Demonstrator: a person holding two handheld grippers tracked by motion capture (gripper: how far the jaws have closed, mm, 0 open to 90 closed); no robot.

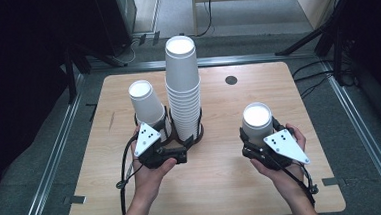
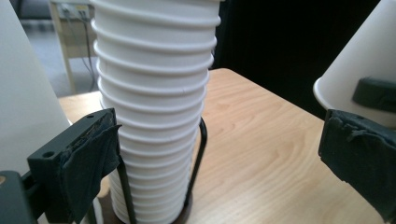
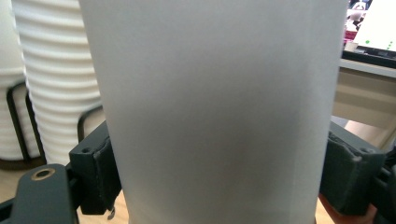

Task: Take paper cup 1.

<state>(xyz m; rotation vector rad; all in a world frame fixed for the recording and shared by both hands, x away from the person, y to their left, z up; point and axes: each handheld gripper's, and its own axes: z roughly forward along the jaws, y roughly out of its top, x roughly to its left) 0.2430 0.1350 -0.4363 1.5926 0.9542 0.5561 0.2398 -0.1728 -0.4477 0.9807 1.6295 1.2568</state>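
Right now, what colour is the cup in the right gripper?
White, plain; the cup shows best in the right gripper view.

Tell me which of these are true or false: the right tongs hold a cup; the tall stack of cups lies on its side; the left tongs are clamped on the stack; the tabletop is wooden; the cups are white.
1. The right tongs hold a cup. True.
2. The tall stack of cups lies on its side. False: it stands upright in a black wire holder.
3. The left tongs are clamped on the stack. False: they are open, and the pads are clear of it.
4. The tabletop is wooden. True.
5. The cups are white. True.
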